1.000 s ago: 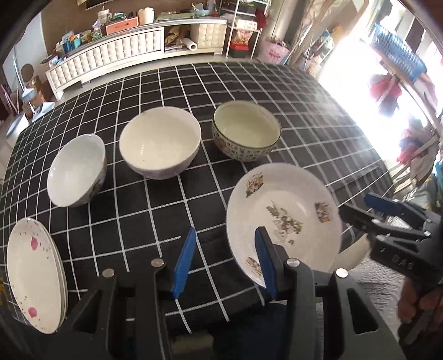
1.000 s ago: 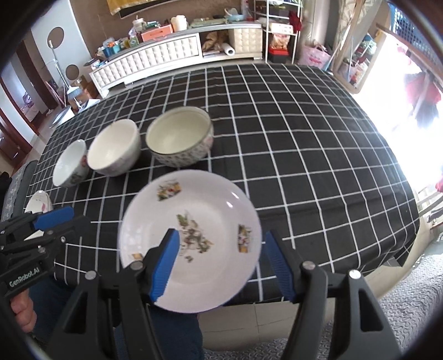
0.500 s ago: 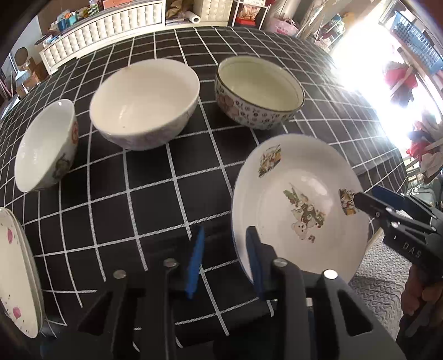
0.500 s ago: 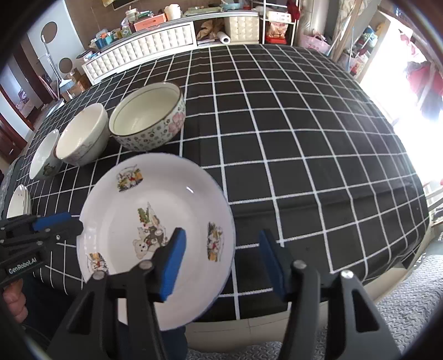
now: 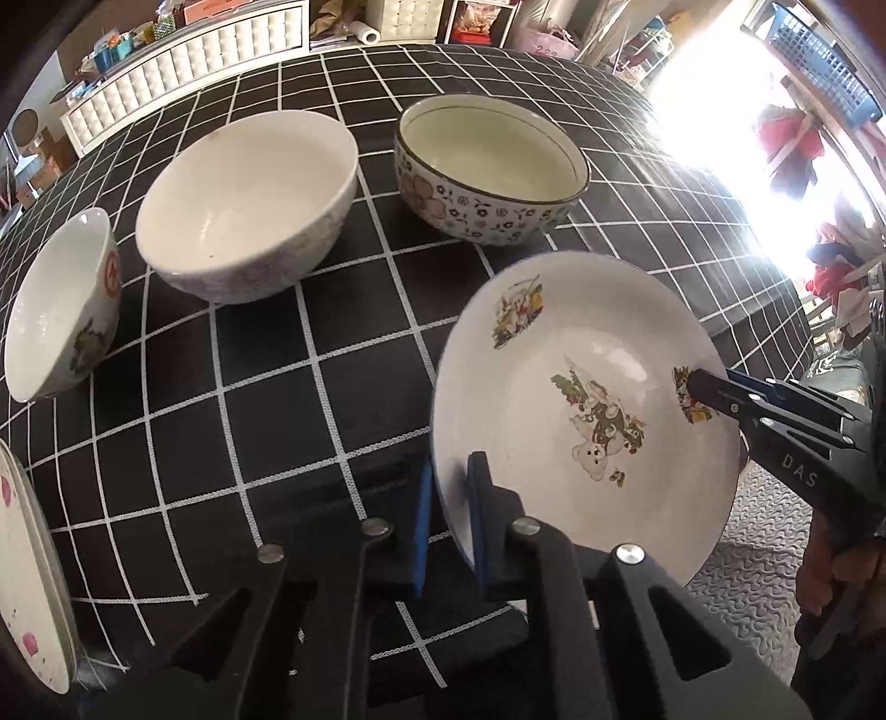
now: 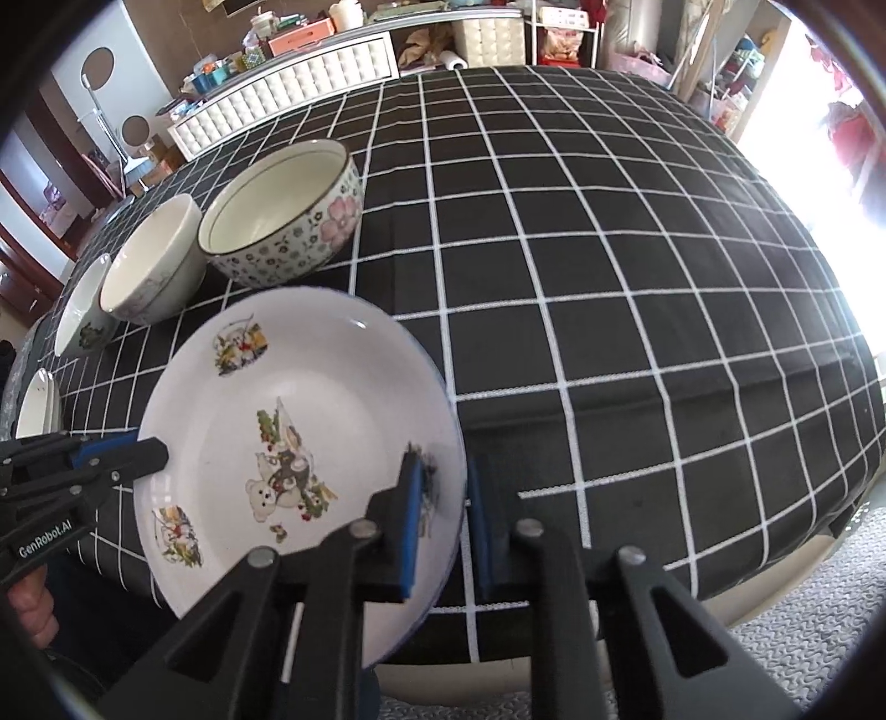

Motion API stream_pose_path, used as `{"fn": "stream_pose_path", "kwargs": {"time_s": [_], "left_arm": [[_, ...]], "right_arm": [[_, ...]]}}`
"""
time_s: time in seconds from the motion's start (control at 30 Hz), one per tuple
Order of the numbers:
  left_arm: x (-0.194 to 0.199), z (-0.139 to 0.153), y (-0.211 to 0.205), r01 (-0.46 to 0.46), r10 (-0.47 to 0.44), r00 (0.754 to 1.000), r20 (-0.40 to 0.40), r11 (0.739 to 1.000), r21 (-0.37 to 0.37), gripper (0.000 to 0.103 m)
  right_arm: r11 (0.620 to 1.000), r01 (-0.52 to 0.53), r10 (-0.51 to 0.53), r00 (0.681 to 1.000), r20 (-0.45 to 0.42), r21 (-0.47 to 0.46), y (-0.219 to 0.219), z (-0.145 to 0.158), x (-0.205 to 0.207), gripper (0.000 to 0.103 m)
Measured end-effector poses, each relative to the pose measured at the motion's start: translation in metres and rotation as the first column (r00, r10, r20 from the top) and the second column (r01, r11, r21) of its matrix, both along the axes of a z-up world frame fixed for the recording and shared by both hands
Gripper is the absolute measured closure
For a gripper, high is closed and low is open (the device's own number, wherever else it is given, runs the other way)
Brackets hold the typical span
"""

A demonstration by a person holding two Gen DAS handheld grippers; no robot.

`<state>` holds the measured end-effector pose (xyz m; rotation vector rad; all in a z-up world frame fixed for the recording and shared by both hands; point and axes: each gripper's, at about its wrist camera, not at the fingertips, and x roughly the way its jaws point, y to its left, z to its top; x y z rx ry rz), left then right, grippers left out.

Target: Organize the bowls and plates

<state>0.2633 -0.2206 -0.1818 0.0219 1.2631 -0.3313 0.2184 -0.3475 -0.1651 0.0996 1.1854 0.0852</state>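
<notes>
A white plate with bear pictures (image 5: 587, 421) (image 6: 288, 432) lies at the near edge of the table, partly overhanging it. My left gripper (image 5: 449, 476) (image 6: 158, 448) has its blue pads on either side of the plate's left rim, jaws closing onto it. At the opposite rim my right gripper (image 6: 443, 471) (image 5: 695, 382) is closing too, one pad inside the plate and one outside. Behind stand a flowered bowl (image 5: 493, 177) (image 6: 282, 216), a plain white bowl (image 5: 243, 205) (image 6: 152, 260) and a small bowl (image 5: 61, 304) (image 6: 83, 310).
A stack of pink-spotted plates (image 5: 27, 576) (image 6: 36, 404) sits at the near left edge. The black checked tablecloth (image 6: 609, 277) stretches to the right. A white tufted cabinet (image 5: 183, 50) stands beyond the table, and grey matting (image 6: 803, 637) covers the floor below.
Both grippers have come down toward the table. Their jaws, wide apart earlier, have narrowed onto opposite rims of the bear plate.
</notes>
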Motion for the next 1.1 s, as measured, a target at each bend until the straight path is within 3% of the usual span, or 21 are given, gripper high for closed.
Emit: {"fn": "stream_pose_path", "kwargs": {"time_s": [0.2, 0.5, 0.63, 0.73, 1.1], "left_arm": [[0.001, -0.001, -0.002, 0.012, -0.012, 1.000, 0.006, 1.000, -0.007, 0.092], [-0.004, -0.001, 0.001, 0.039, -0.039, 0.999, 0.022, 0.999, 0.009, 0.092], [-0.005, -0.001, 0.010, 0.026, -0.026, 1.000, 0.013, 1.000, -0.009, 0.092], [-0.006, -0.001, 0.021, 0.016, -0.017, 1.000, -0.018, 0.999, -0.050, 0.093], [-0.026, 0.020, 0.088, -0.070, 0.071, 0.997, 0.030, 0.997, -0.023, 0.093]], "right_arm": [[1.000, 0.012, -0.012, 1.000, 0.007, -0.020, 0.001, 0.002, -0.002, 0.085], [0.987, -0.018, 0.024, 0.999, 0.031, -0.158, 0.023, 0.013, -0.006, 0.085], [0.993, -0.012, 0.012, 1.000, -0.001, -0.117, 0.022, 0.009, -0.006, 0.085], [0.989, -0.023, 0.025, 1.000, 0.010, -0.148, 0.031, 0.013, -0.011, 0.085], [0.990, -0.097, 0.098, 0.995, 0.006, -0.099, 0.088, 0.023, -0.011, 0.085]]}}
